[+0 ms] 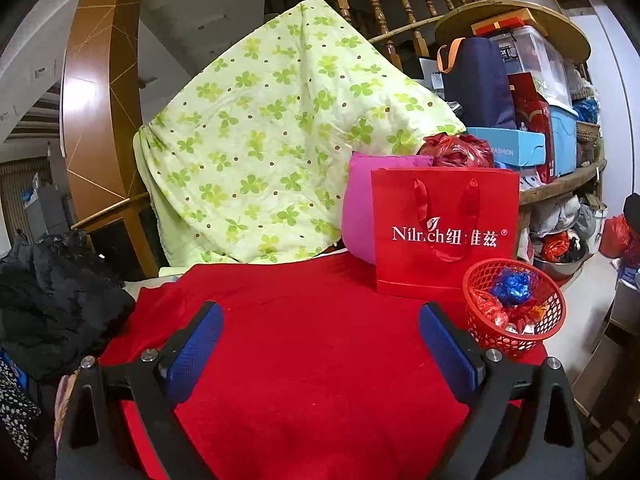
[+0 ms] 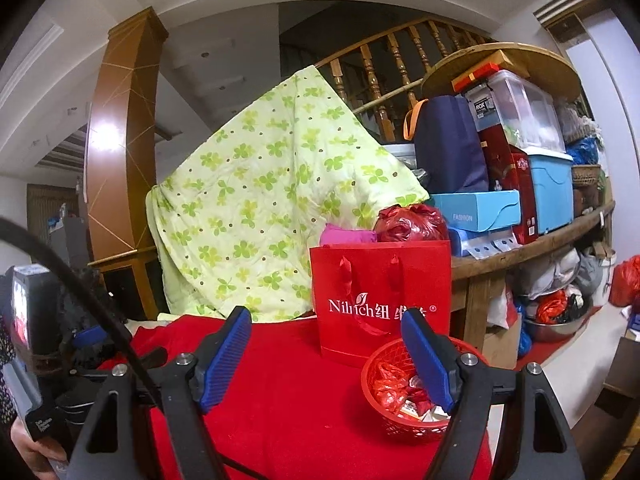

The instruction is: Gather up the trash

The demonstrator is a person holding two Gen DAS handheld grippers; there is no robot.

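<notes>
Since the crumpled wrappers (image 1: 510, 300) already lie in the red mesh basket (image 1: 516, 342) at the cloth's right edge, beside the red gift bag (image 1: 444, 232), any remaining scrap should be carried over its rim before release. Both grippers, left (image 1: 320, 344) and right (image 2: 326, 354), hover nearly level, jaws wide and empty.

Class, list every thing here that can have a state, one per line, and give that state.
Left gripper: open, empty.
Right gripper: open, empty.
Red basket: upright, holding crumpled wrappers.
Red paper bag: standing upright, handles hanging down.
Green quilt: draped over something.
Red cloth: spread flat.
</notes>
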